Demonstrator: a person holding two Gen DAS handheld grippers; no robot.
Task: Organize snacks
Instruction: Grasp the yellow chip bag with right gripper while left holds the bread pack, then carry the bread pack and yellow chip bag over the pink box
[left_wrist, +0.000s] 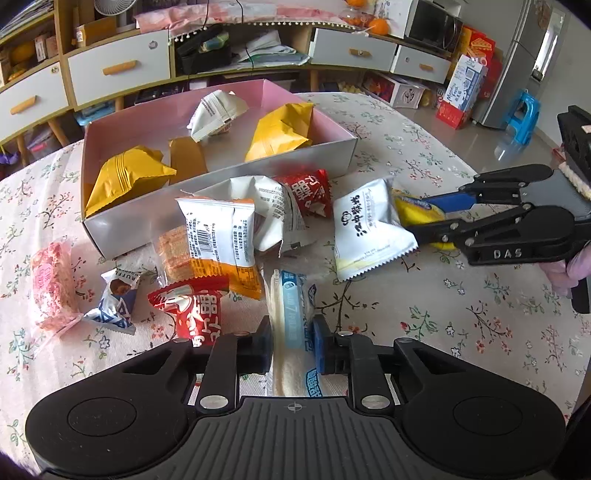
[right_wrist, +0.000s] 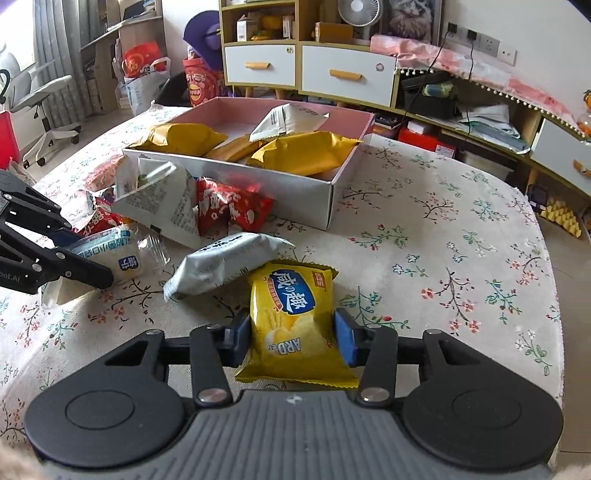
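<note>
My left gripper (left_wrist: 293, 343) is shut on a clear packet with a pale cake and a blue label (left_wrist: 290, 314), low over the floral tablecloth. The right wrist view shows that packet (right_wrist: 122, 258) at the left. My right gripper (right_wrist: 291, 341) is shut on a yellow cracker packet (right_wrist: 291, 314), its blue pads pressing both sides. A pink-lined white box (left_wrist: 147, 218) holds yellow bags (left_wrist: 125, 173) and a white bag (left_wrist: 214, 114). Loose snacks lie in front of it: a white packet (left_wrist: 369, 229), red packets (left_wrist: 310, 192), a white-and-orange packet (left_wrist: 221, 240) and a pink packet (left_wrist: 51, 288).
A round table under a floral cloth (right_wrist: 443, 240) carries everything; its edge curves away at the right. Beyond the box stands a low cabinet with white drawers (right_wrist: 347, 74). A small blue-and-white sweet (left_wrist: 114, 302) lies near the pink packet.
</note>
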